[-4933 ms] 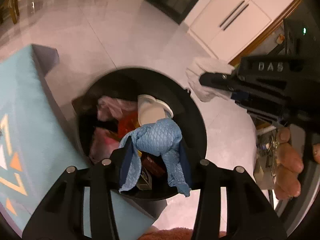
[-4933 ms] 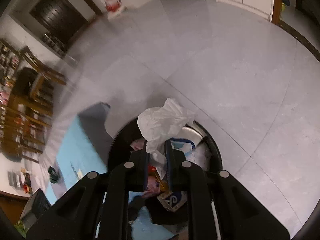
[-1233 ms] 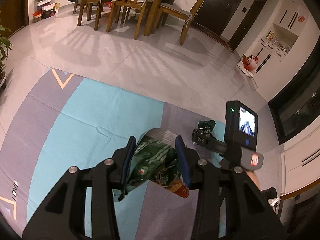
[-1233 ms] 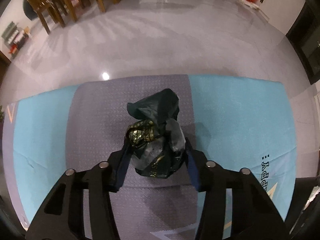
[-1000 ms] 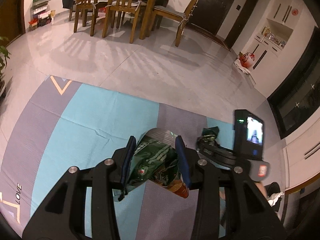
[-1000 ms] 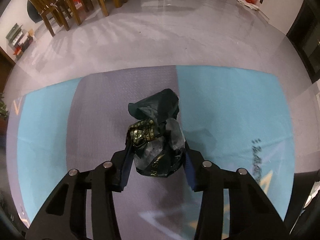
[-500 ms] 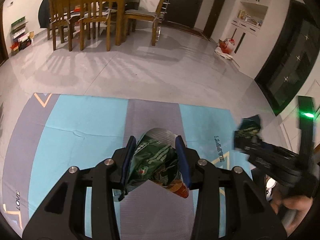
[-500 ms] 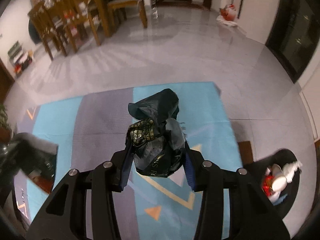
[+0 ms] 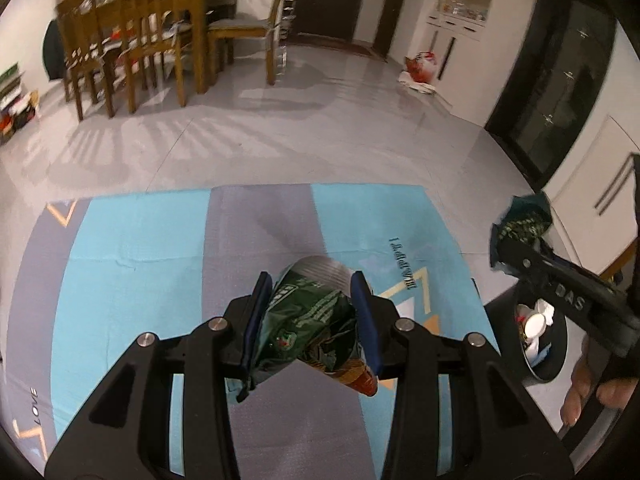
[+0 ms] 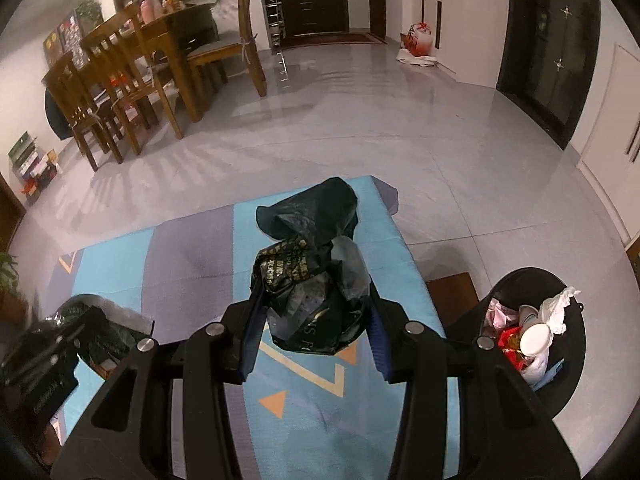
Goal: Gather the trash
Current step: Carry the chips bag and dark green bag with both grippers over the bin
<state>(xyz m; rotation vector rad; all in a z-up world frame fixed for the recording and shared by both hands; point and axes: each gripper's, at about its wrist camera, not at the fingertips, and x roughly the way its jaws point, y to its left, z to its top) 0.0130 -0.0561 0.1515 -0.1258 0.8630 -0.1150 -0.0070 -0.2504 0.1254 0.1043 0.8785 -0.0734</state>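
Left wrist view: both grippers pinch crumpled wrappers above a blue-and-grey mat point(image 9: 140, 264) on grey tile floor point(image 9: 320, 128).

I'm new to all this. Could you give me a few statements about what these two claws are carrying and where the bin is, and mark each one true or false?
1. The left claw grips a crumpled green snack bag. True.
2. The right claw is empty. False: it is closed on a crumpled black plastic bag.
3. The black trash bin already holds rubbish, including a white cup. True.
4. The bin stands in the middle of the blue mat. False: it stands on the grey floor beside the mat's edge.
5. Wooden chairs stand across the room. True.
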